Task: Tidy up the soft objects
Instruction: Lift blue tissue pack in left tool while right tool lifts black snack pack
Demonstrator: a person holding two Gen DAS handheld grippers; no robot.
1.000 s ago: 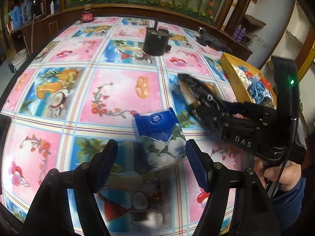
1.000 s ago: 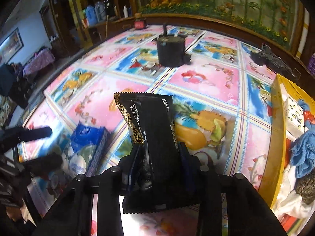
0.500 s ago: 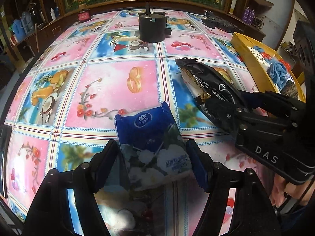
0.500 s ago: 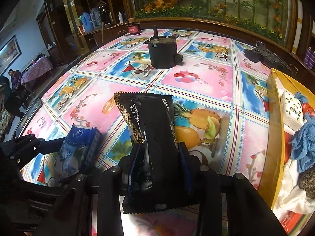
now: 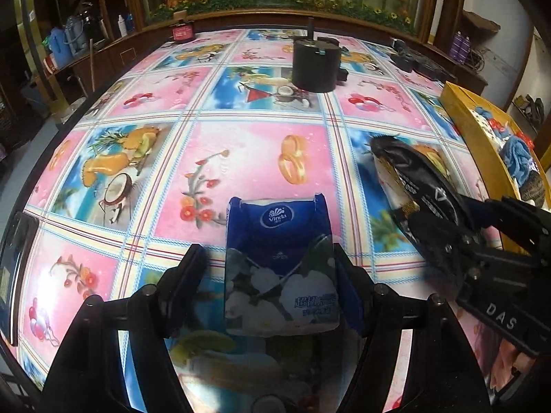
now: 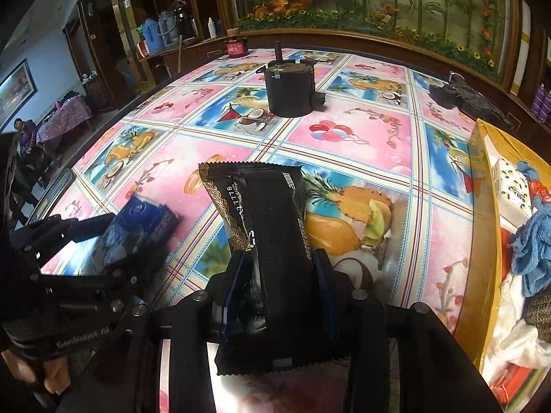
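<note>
While the right tool clamps a black packet, the left tool gapes around a tissue pack.

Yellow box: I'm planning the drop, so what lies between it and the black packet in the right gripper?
Only bare tablecloth shows between the black packet and the yellow box in the right wrist view.

Tissue pack on table, left of wrapper; box far right.

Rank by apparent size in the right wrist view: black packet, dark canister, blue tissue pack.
1. black packet, nearest the lens, so inflated.
2. blue tissue pack and dark canister: look alike; pack partly hidden.
</note>
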